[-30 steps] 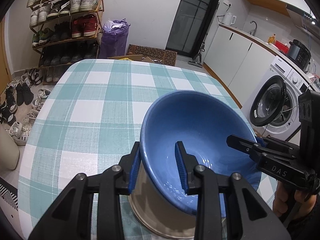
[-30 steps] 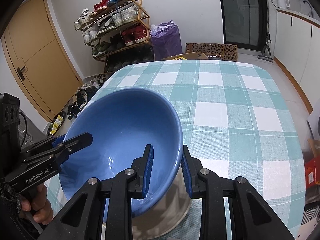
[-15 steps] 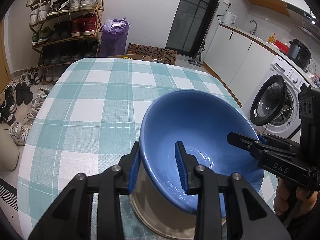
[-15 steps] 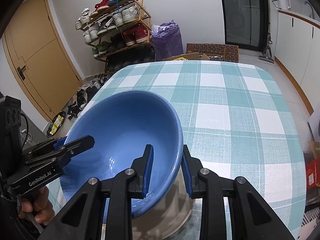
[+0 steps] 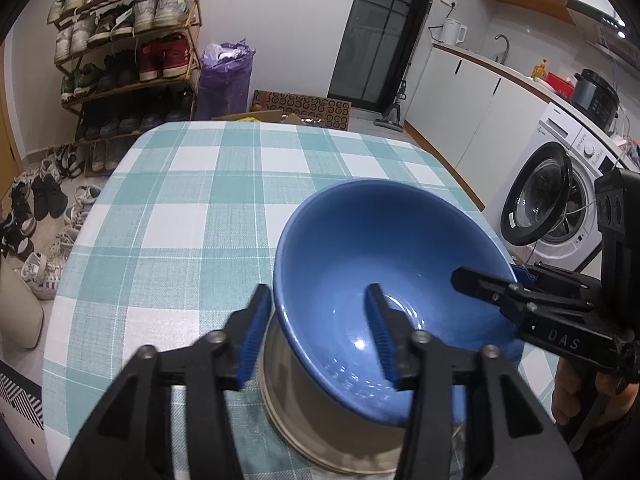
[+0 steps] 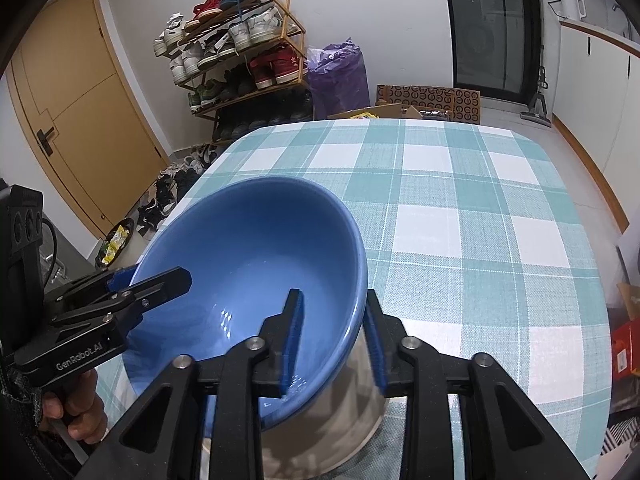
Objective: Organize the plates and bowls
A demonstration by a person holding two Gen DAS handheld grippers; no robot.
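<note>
- Your blue bowl [image 5: 384,280] sits nested in a metal bowl [image 5: 320,432] on the checked tablecloth [image 5: 192,208]; the blue bowl is empty, and its glossy inside shows light glints.
- Your left gripper [image 5: 316,336] straddles the bowl's left rim, one blue ribbed pad outside, one inside; its jaws are opening and the pads stand clear of the wall.
- Your right gripper [image 6: 332,338] straddles the opposite rim the same way, jaws opening, the outer pad just beside the rim.
- The blue bowl is smooth, round and deep; the one beneath is dull steel.
</note>
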